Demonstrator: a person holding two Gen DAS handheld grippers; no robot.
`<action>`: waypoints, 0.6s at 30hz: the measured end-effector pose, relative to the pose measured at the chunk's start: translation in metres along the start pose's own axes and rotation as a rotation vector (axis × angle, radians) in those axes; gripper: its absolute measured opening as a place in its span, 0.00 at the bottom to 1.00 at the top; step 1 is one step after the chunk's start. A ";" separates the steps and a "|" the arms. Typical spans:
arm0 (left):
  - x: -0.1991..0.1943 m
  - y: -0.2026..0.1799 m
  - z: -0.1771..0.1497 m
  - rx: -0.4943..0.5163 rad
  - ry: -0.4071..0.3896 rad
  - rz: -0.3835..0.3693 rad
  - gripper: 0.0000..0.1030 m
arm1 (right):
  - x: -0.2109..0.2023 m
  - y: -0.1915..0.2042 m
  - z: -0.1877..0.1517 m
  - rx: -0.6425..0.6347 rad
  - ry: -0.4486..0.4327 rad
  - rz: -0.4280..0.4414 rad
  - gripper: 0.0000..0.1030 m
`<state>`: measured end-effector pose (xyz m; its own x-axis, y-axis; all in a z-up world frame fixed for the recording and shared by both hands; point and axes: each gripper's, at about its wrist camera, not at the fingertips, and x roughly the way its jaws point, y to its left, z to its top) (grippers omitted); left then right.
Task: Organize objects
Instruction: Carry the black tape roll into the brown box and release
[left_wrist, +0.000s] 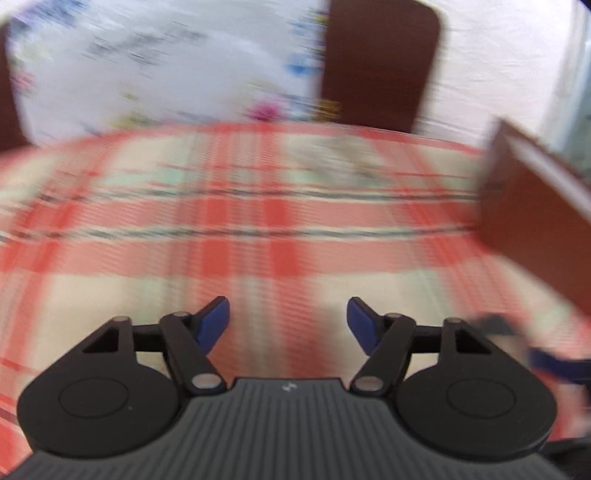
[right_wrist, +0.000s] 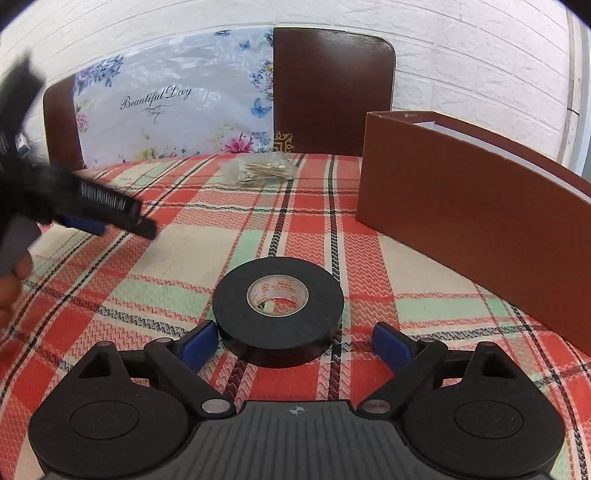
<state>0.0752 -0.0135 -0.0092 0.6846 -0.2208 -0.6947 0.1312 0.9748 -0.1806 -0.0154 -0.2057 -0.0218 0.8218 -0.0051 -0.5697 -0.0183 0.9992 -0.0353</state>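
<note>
While my left wrist view is smeared by blur, I can see my left tool (left_wrist: 288, 326) spread wide over bare plaid bench (left_wrist: 258, 221), holding nothing; a brown box (left_wrist: 535, 229) sits at right.

From my right wrist view, my right tool (right_wrist: 293, 347) gapes wide around a black tape roll (right_wrist: 277, 302), pads not pressing. Cotton swabs (right_wrist: 260, 170) lie far back. Both look unsorted, I judge. The box's inside is hidden.
</note>
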 end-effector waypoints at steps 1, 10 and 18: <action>-0.002 -0.010 0.002 -0.006 0.035 -0.069 0.68 | 0.000 0.003 -0.001 -0.004 -0.002 -0.003 0.86; 0.022 -0.076 -0.013 0.140 0.203 -0.184 0.45 | 0.002 -0.002 -0.001 -0.011 -0.006 0.019 0.81; 0.003 -0.090 0.005 0.143 0.152 -0.184 0.29 | -0.014 0.001 0.000 -0.035 -0.127 0.009 0.71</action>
<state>0.0695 -0.1021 0.0085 0.5261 -0.3867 -0.7575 0.3506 0.9101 -0.2211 -0.0270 -0.2049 -0.0142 0.8869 0.0112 -0.4619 -0.0443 0.9972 -0.0609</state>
